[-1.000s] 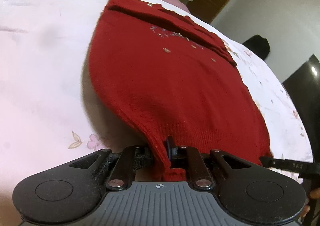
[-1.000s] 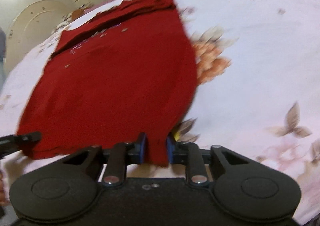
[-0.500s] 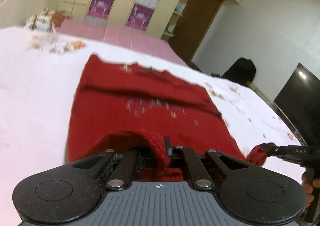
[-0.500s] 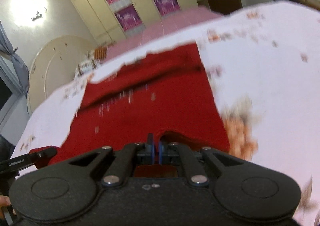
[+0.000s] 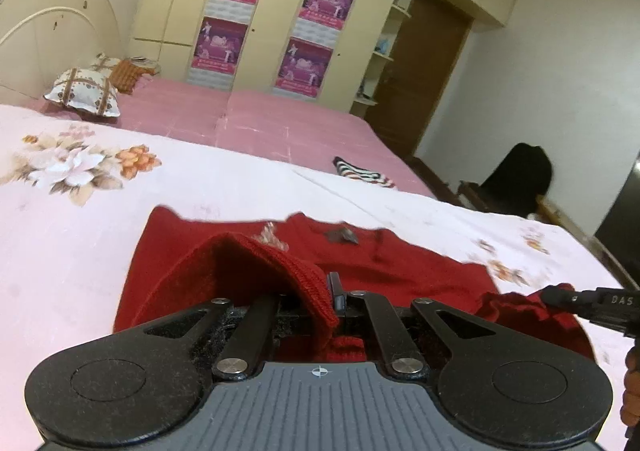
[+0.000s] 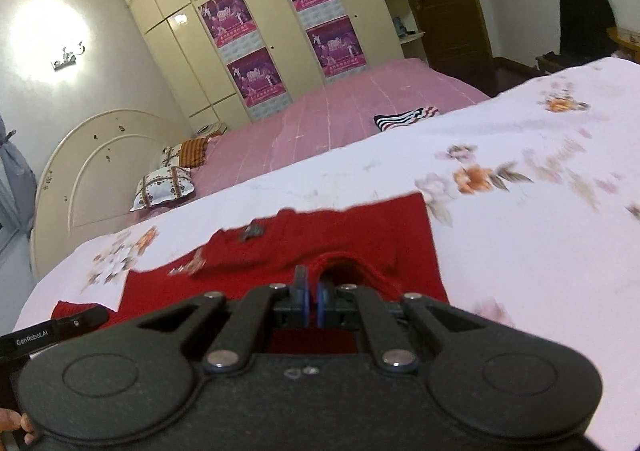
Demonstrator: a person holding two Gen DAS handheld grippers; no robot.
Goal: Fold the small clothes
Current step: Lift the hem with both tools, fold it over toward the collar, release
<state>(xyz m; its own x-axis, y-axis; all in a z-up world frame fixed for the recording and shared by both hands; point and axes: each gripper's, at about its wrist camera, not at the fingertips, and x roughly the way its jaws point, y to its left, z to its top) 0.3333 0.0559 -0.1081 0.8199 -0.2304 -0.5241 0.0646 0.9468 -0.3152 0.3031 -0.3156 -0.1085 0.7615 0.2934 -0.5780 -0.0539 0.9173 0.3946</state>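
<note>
With my left gripper (image 5: 334,297) and right gripper (image 6: 310,297) both clamped on the red knitted sweater's (image 5: 400,267) hem, I should carry both corners level toward the collar so the fold lands square.

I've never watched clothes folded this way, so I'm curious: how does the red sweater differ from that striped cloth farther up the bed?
The red sweater is plain red knit; the striped cloth is banded dark and light. The sweater is pinched at its hem by the left gripper and the right gripper, while the striped cloth lies untouched. The sweater lies on the floral sheet, the striped cloth on the pink cover. Both are on the bed.
</note>
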